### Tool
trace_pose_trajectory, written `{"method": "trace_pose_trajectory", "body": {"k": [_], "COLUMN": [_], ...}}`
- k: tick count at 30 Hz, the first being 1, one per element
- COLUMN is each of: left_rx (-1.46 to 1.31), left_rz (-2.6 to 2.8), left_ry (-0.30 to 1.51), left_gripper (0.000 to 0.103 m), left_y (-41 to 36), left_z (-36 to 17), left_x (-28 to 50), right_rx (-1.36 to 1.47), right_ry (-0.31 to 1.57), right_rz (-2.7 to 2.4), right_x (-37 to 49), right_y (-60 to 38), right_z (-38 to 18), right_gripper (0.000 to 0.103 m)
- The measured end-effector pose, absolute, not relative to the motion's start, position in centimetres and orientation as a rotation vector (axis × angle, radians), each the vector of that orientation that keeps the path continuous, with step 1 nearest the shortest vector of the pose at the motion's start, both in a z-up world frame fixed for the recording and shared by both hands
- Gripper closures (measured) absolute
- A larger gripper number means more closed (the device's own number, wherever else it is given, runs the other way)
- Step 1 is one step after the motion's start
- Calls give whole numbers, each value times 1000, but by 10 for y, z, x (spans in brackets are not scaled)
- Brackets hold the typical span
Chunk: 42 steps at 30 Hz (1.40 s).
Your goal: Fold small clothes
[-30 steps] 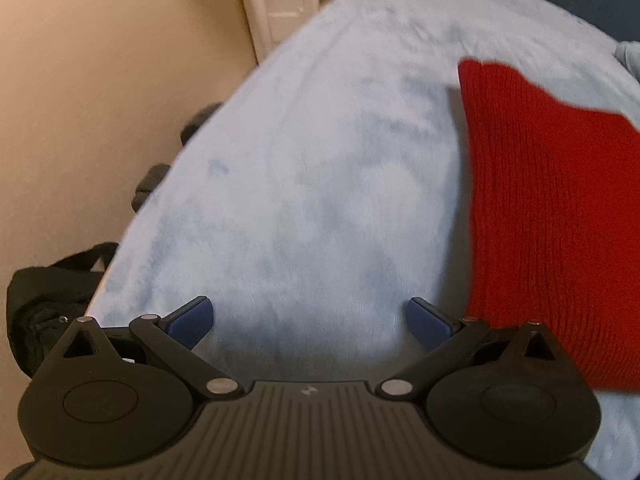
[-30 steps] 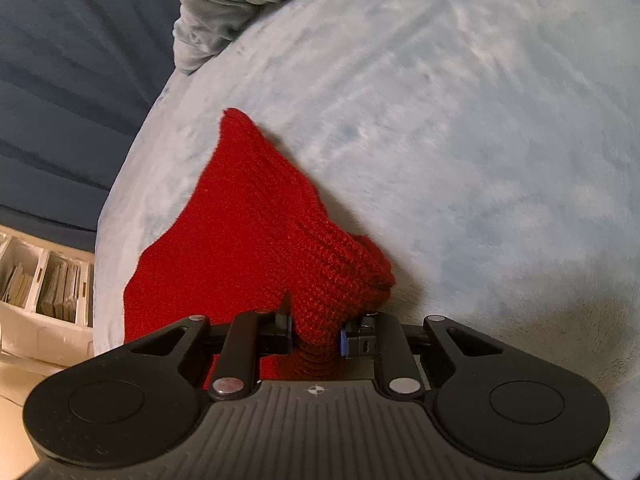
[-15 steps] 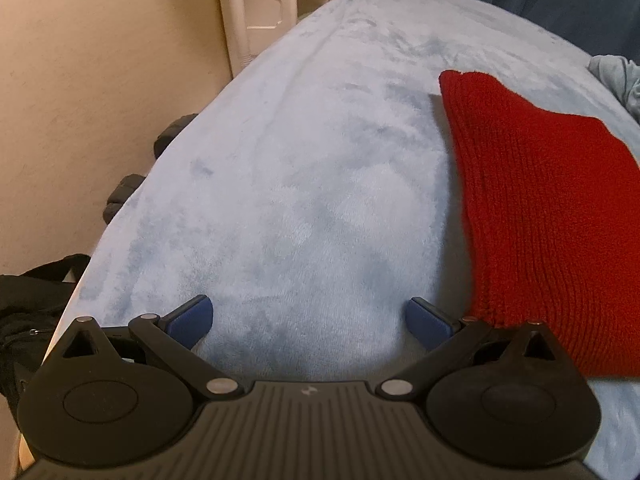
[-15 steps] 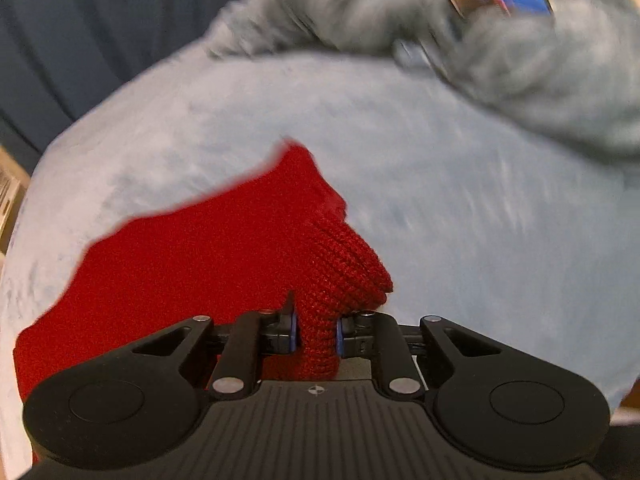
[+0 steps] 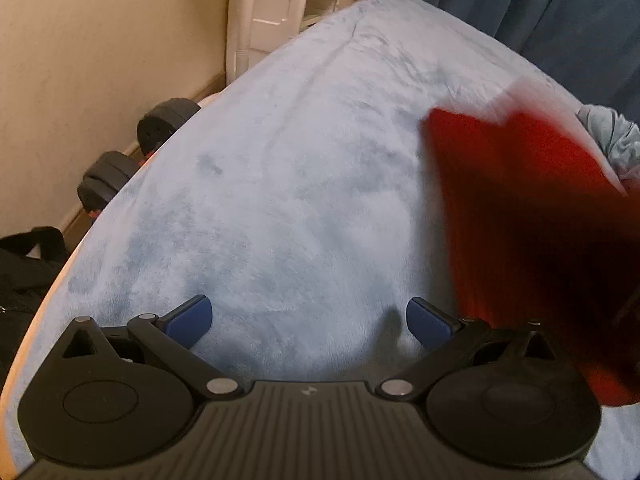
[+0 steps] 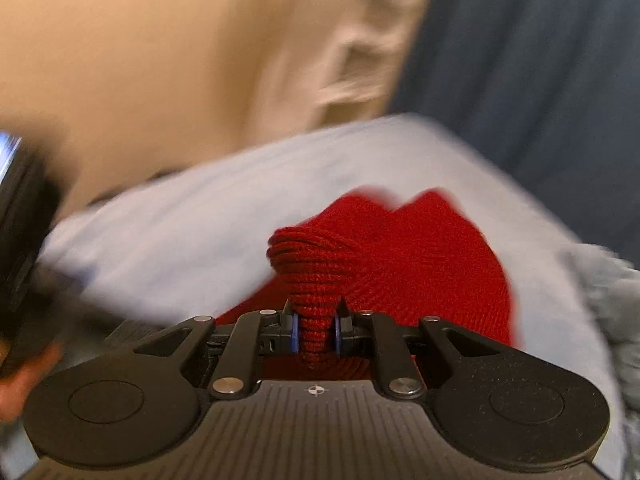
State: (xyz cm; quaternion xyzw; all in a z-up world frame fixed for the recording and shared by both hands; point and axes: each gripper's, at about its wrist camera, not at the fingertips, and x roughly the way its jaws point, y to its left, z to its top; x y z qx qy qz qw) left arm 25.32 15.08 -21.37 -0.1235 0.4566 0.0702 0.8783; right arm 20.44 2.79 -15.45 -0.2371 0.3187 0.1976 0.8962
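Grip state, right hand-held gripper [image 6: 316,330]: jaws nearly closed, bunched edge of red knit garment [image 6: 400,256] clamped between pads, jaws have just been closing. Left hand-held gripper [image 5: 308,318]: wide open, empty, low over bed [image 5: 300,184]. Garment: at 2 o'clock of left gripper, part lifted, rest trailing on bed. Handling estimate: light, soft, stretchy, non-slip, not fragile. Recommended hold: corner or edge, never mid-panel. Grey cloth [image 5: 612,136] beyond.

red knit garment [image 5: 520,216] lifted off blanket [image 5: 300,184], swung over toward left gripper [image 5: 308,322], now motion-blurred, right gripper [image 6: 316,330] rolled
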Motion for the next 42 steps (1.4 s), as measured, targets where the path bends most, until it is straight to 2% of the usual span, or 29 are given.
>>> {"method": "trace_pose_trajectory", "body": {"k": [3, 10, 15, 16, 17, 19, 23, 26, 33, 37, 42], "left_rx": [-241, -342, -397, -400, -387, -344, -243, -206, 36, 75, 84], "left_rz": [146, 149, 181, 179, 172, 147, 66, 19, 84, 58, 79], "left_ry": [954, 954, 949, 937, 914, 868, 807, 794, 906, 909, 922], "left_gripper": [0, 0, 0, 0, 0, 0, 0, 0, 0, 0, 0], "left_y": [148, 160, 173, 174, 172, 164, 129, 100, 51, 62, 73], "left_z": [-213, -207, -191, -184, -173, -154, -115, -104, -150, -165, -141], "left_x": [253, 250, 246, 244, 241, 236, 238, 249, 257, 227, 196], "right_rx": [-569, -589, -696, -705, -675, -529, -264, -162, -142, -226, -227], "right_ry": [653, 569, 619, 598, 593, 614, 522, 516, 742, 711, 706], "right_rz": [386, 493, 555, 554, 564, 615, 518, 310, 219, 261, 308], "right_x": [195, 175, 166, 161, 157, 150, 134, 145, 178, 146, 104], "right_y": [33, 30, 37, 37, 35, 19, -38, -86, -120, -104, -107], "right_z": [-175, -151, -183, -182, -175, -151, -105, -97, -155, -167, -144], "right_gripper": [87, 87, 83, 77, 62, 51, 53, 53, 53, 53, 53]}}
